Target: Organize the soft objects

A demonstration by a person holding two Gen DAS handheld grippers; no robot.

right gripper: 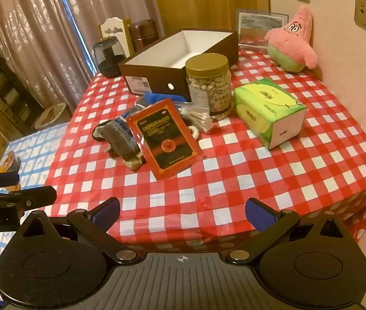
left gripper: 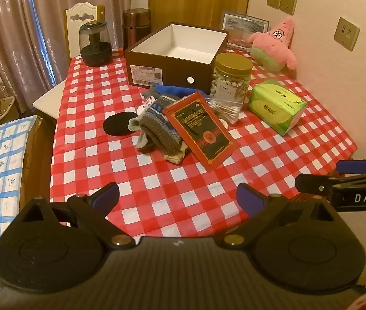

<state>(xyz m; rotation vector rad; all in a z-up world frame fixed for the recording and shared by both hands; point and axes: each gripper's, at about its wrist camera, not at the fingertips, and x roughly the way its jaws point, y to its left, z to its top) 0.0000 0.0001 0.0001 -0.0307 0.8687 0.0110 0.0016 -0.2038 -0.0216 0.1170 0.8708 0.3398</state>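
Both the left gripper [left gripper: 177, 197] and right gripper [right gripper: 182, 213] hover at the desk's [left gripper: 183, 188] near edge, fingers spread wide, holding nothing. The socks [left gripper: 157, 126] lie mid-desk under a red packet [left gripper: 200, 131], the plush [left gripper: 276, 44] at two o'clock, the box [left gripper: 177, 54] at twelve. Best to lift the packet aside first, then pinch the socks low. Readable lettering: "DAS", "Robot.AI".

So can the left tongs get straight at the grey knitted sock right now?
Probably yes. The left tongs are open with only bare tablecloth between them and the grey knitted sock. The red packet leans over the sock's right side, so come in from the left.
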